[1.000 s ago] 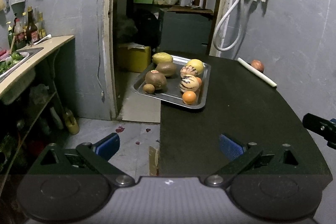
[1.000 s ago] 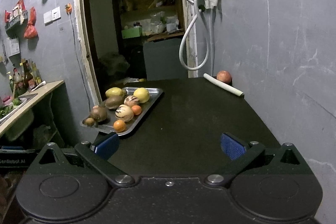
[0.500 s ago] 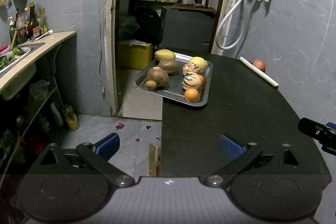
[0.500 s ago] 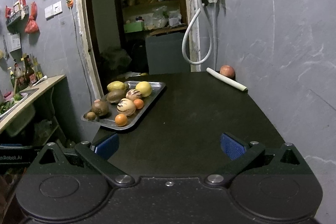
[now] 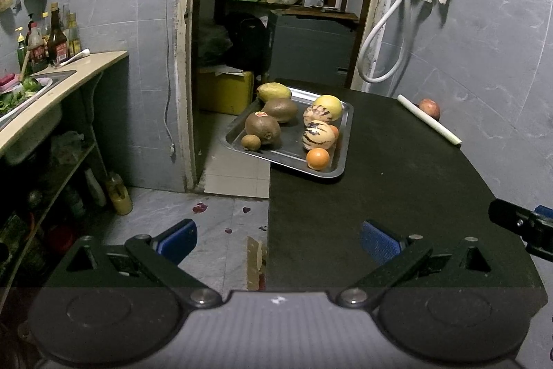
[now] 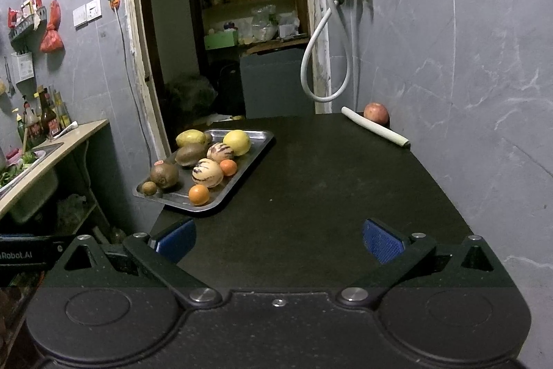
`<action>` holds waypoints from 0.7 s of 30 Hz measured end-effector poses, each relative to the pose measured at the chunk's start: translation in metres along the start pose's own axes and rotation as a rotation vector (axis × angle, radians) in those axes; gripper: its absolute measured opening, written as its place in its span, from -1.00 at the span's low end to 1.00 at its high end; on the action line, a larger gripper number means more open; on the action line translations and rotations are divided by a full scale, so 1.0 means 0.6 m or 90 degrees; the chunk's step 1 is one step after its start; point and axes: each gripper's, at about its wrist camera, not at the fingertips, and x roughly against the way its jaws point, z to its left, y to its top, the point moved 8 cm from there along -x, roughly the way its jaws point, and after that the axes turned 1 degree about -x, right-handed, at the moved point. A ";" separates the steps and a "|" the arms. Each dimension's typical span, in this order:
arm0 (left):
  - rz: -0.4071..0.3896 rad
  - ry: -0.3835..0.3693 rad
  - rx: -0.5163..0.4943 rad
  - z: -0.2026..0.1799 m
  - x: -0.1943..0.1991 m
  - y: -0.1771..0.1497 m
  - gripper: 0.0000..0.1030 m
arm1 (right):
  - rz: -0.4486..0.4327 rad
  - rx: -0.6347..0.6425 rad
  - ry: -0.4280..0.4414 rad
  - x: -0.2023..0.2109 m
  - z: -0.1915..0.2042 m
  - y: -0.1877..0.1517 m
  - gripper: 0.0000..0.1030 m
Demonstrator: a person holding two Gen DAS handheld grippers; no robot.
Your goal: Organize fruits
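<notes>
Both views draw nearer the tray [image 5: 340, 140] of fruit; left gripper [image 5: 278, 236] and right gripper [image 6: 278, 236] gape empty.

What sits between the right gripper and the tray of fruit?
Nothing: only bare dark tabletop lies between the open right gripper and the metal tray, as the right wrist view shows.

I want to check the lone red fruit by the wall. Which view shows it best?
The right wrist view: the red fruit sits whole behind the white stalk. In the left wrist view the red fruit is smaller, its lower part hidden by the stalk.
</notes>
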 end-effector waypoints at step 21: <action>0.003 0.002 0.000 0.000 0.000 0.000 0.99 | 0.004 -0.002 0.000 -0.004 -0.003 -0.002 0.99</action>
